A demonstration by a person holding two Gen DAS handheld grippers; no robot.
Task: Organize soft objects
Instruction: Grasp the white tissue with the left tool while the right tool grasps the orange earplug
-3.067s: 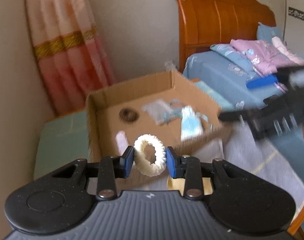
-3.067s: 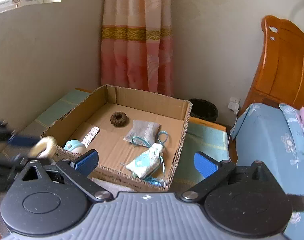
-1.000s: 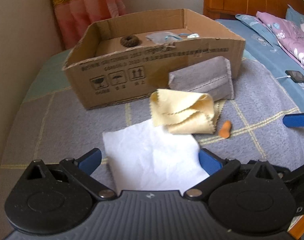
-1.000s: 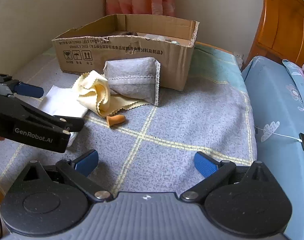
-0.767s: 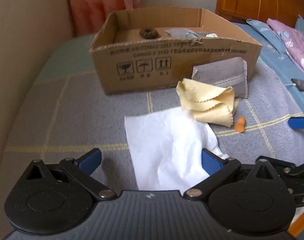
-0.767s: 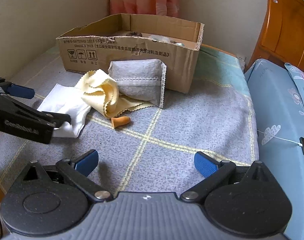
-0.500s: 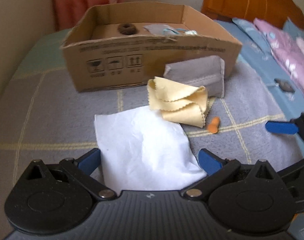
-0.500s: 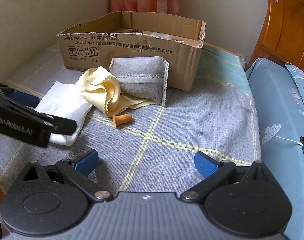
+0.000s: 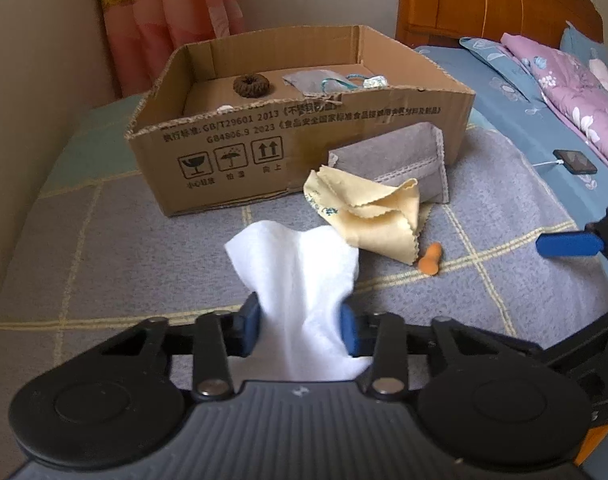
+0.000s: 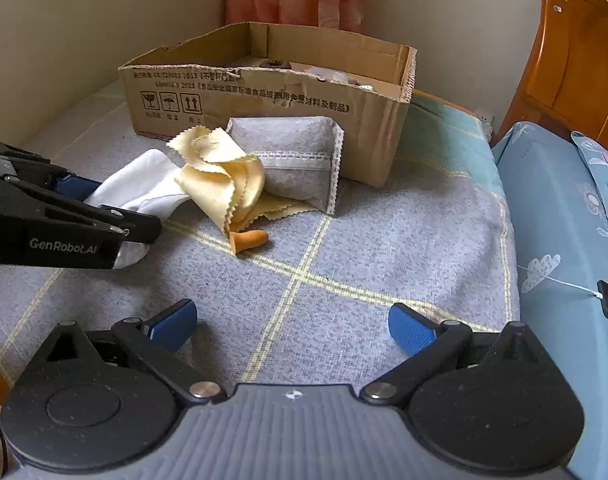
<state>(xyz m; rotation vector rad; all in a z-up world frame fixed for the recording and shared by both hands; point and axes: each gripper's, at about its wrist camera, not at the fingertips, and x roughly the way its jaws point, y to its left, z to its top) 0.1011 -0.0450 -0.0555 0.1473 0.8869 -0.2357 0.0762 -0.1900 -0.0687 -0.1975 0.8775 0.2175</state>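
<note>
My left gripper is shut on a white cloth that lies bunched on the grey blanket; the cloth also shows in the right wrist view. Just beyond lie a crumpled yellow cloth, a grey fabric pouch and a small orange earplug. An open cardboard box behind them holds a brown scrunchie and small pouches. My right gripper is open and empty, low over the blanket, short of the earplug.
The grey checked blanket covers a low surface beside a wall. A blue-sheeted bed with a wooden headboard stands to the right, with a phone on a cable on it. A curtain hangs behind the box.
My left gripper has closed on the white cloth, bunching it between its pads. Three seconds ago it held a white scrunchie over the box. The right gripper stays open.
</note>
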